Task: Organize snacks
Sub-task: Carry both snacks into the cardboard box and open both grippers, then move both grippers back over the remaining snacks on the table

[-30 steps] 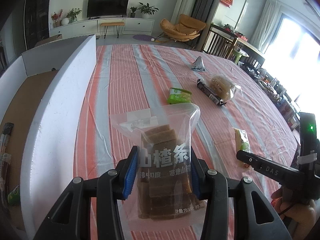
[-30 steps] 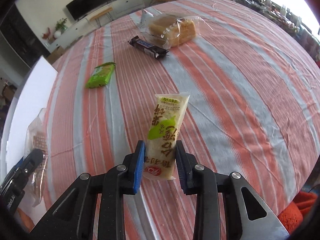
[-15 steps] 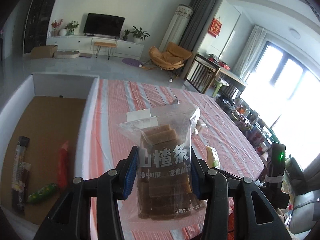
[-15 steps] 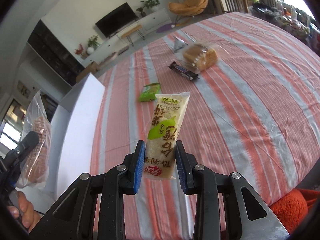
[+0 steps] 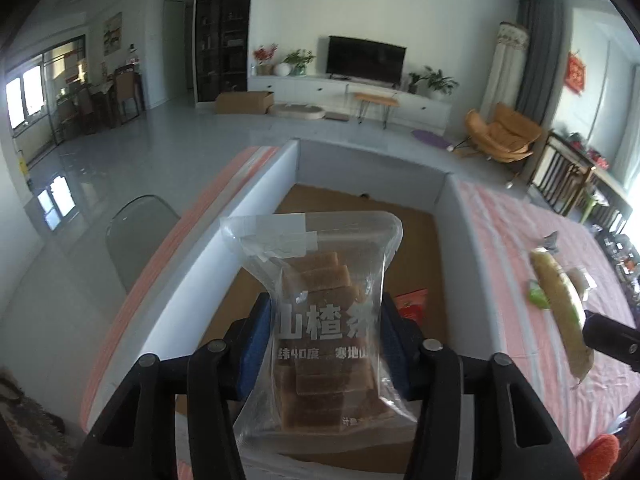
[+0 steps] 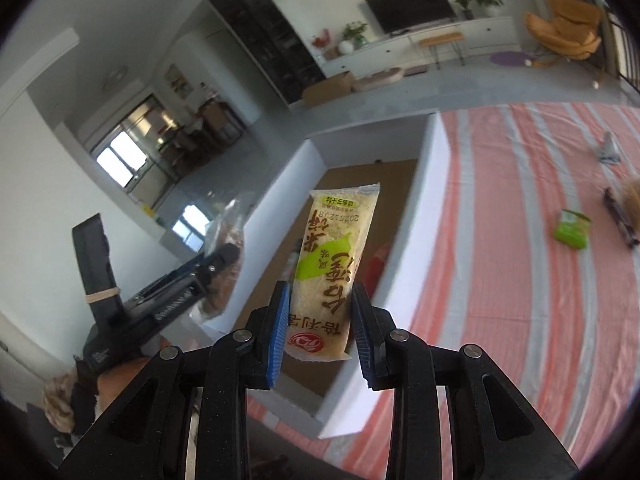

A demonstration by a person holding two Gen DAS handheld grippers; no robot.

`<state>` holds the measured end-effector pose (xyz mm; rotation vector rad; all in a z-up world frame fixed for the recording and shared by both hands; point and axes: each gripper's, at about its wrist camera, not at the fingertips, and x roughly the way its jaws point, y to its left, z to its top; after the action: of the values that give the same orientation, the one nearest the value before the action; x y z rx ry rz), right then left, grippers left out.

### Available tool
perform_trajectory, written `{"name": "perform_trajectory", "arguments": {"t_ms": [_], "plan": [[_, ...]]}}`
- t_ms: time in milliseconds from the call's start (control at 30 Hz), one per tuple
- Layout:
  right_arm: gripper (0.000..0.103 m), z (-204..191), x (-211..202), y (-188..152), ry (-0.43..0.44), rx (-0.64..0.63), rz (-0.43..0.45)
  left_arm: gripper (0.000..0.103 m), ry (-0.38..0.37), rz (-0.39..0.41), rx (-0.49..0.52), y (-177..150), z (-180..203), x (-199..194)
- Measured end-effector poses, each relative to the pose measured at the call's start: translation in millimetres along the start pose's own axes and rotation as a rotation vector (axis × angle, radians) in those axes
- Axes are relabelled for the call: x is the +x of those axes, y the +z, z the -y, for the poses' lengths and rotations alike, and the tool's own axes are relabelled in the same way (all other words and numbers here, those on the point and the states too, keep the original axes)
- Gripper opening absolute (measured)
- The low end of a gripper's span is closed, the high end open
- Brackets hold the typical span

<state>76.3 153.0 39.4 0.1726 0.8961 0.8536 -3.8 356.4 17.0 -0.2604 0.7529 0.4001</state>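
Note:
My left gripper (image 5: 324,336) is shut on a clear bag of brown hawthorn strips (image 5: 320,316) and holds it in the air over the white box (image 5: 464,248), whose floor is brown cardboard. My right gripper (image 6: 320,320) is shut on a yellow-green snack packet (image 6: 336,264), held upright above the box's near right wall (image 6: 424,216). The packet also shows at the right of the left wrist view (image 5: 560,312). The left gripper with its bag shows at the left of the right wrist view (image 6: 176,292).
A red packet (image 5: 412,304) lies on the box floor. On the striped tablecloth (image 6: 520,240) to the right lie a green packet (image 6: 572,228), a dark bar (image 6: 620,220) and a grey wrapper (image 6: 608,148). A grey chair (image 5: 136,236) stands left of the table.
Both grippers rose and swung left from above the table to above the box, each still holding its snack. The box interior now lies ahead of both cameras.

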Motion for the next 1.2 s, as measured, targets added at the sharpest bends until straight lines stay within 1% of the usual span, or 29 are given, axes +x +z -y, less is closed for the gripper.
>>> {"name": "perform_trajectory", "arguments": {"t_ms": [33, 67, 133, 167, 233, 333, 400, 467, 533, 600, 633, 667, 733, 800, 833, 900, 1033, 1200], "plan": [[0.059, 1.6, 10.0, 0.5, -0.007, 0.002, -0.012, 0.071, 0.013, -0.006, -0.01, -3.2, -3.8, 4.2], [0.066, 5.6, 15.4, -0.3, -0.02, 0.014, -0.011, 0.075, 0.016, -0.001, -0.016, -6.9, -4.6, 5.5], [0.066, 21.3, 15.8, -7.9, -0.074, 0.02, 0.013, 0.088, 0.017, 0.032, -0.006, -13.2, 0.4, 2.9], [0.066, 32.9, 13.8, -14.1, -0.114, 0.019, 0.02, 0.091, 0.02, 0.046, 0.007, -14.5, 7.8, 1.2], [0.066, 64.4, 7.9, -29.5, -0.234, 0.024, 0.024, 0.093, 0.002, 0.061, 0.035, -15.1, 24.8, -0.9], [0.066, 125.1, -4.5, -59.4, -0.469, 0.04, 0.006, 0.093, -0.103, 0.07, 0.069, -15.1, 61.9, -9.4], [0.066, 166.9, -15.3, -79.9, -0.613, 0.072, -0.018, 0.095, -0.203, 0.068, 0.103, -16.3, 98.3, -16.4], [0.066, 202.6, -34.7, -97.5, -0.729, 0.113, -0.019, 0.098, -0.303, 0.052, 0.155, -22.8, 139.5, -22.0], [0.066, 232.6, -57.6, -107.3, -0.814, 0.156, -0.001, 0.1, -0.4, 0.016, 0.221, -33.1, 183.2, -21.9], [0.066, 251.1, -78.3, -116.4, -0.88, 0.191, 0.033, 0.1, -0.482, -0.059, 0.274, -45.3, 223.4, -12.2], [0.066, 257.4, -86.4, -120.3, -0.907, 0.204, 0.05, 0.1, -0.512, -0.09, 0.292, -52.6, 240.6, -6.1], [0.066, 262.2, -92.6, -124.3, -0.928, 0.212, 0.066, 0.1, -0.525, -0.108, 0.31, -60.2, 256.3, 2.0], [0.066, 268.2, -102.9, -131.3, -0.96, 0.251, 0.091, 0.1, -0.492, -0.134, 0.353, -75.8, 281.7, 22.5], [0.066, 273.5, -113.1, -133.6, -0.933, 0.305, 0.125, 0.1, -0.442, -0.152, 0.391, -87.9, 302.7, 45.1], [0.066, 274.9, -117.2, -134.3, -0.936, 0.319, 0.15, 0.1, -0.414, -0.154, 0.401, -90.9, 308.8, 56.4], [0.066, 276.8, -122.1, -136.2, -0.948, 0.345, 0.168, 0.1, -0.365, -0.148, 0.407, -99.4, 314.1, 72.7], [0.066, 286.0, -119.3, -137.0, -0.93, 0.397, 0.153, 0.1, -0.291, -0.142, 0.403, -102.5, 317.7, 105.7], [0.066, 291.5, -116.6, -138.2, -0.925, 0.414, 0.14, 0.1, -0.255, -0.178, 0.391, -106.7, 317.7, 135.2]]}}
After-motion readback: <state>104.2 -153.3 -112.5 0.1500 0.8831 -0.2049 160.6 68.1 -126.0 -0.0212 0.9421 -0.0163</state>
